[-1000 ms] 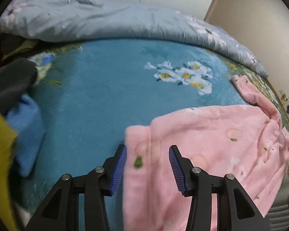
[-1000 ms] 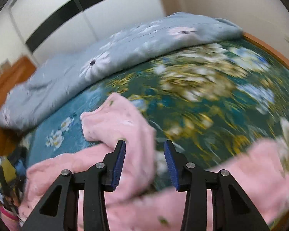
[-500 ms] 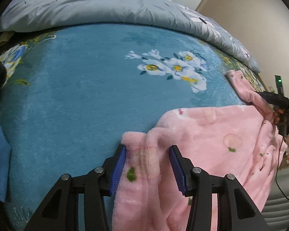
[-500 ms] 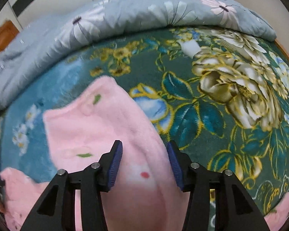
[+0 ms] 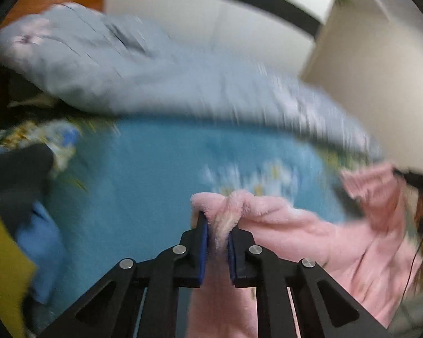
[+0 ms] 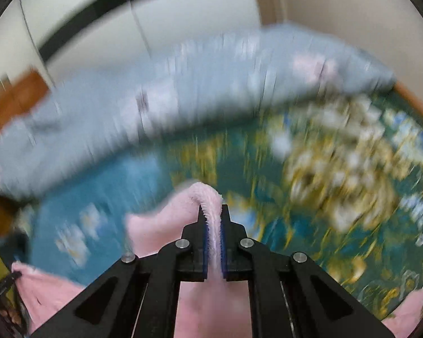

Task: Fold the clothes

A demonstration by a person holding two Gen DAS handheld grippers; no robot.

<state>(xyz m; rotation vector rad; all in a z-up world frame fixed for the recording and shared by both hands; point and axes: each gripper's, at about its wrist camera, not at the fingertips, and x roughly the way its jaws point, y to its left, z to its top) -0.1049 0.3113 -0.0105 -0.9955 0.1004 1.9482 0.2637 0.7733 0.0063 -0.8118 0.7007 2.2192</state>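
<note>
Fleece bunches between both pairs of pads — left gripper [image 5: 217, 229] and right gripper [image 6: 214, 225] have just closed on the pink garment [image 5: 310, 242] above the blue blanket [image 5: 143, 174]. Raise both evenly, keeping the edge taut — a slack span would fold crooked.

The fleece garment [image 5: 310, 233] is pink. The blanket [image 5: 155, 169] under it is blue with white and yellow flowers, and in the right wrist view it becomes dark green with big golden and white flowers. The quilt [image 5: 155, 70] behind is grey-blue with pale pink flowers. The gripper pads [image 6: 206, 242] are blue on black fingers.
</note>
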